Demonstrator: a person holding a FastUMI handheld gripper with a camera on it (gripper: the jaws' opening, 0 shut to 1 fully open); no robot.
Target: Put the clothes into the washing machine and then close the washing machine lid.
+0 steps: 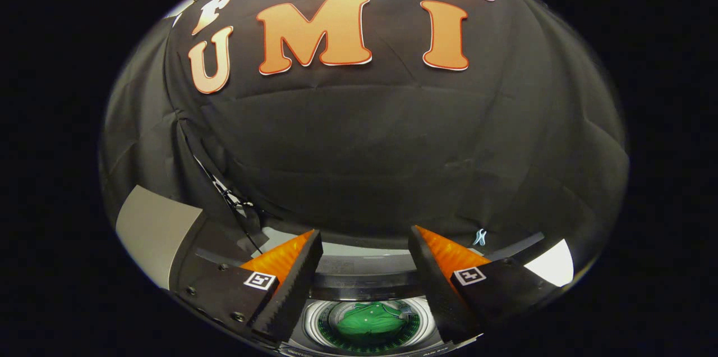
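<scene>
In the gripper view the gripper (364, 250) hangs above a top-loading washing machine (367, 281), its two fingers (300, 278) spread wide with nothing between them. Each finger carries a small square marker tag on its base.

Between the finger bases, at six o'clock from the gap, the machine's round drum opening (320, 326) shows with a pale ring around it. Inside the drum lies a green garment (370, 323) — bunched into a rounded heap, resting on the drum's perforated floor and apart from both fingers. The fingers touch neither the cloth nor the rim.

Just ahead of the fingertips runs the dark back edge of the machine's top, with a lighter grey band behind it. Whether that band is the raised lid cannot be told.

At nine o'clock from the left finger stands a grey panel (154, 233), tilted, its nature unclear. Beside it a thin dark cable (224, 191) trails down the black cloth wall (364, 138) — the wall rises beyond the fingers.
</scene>
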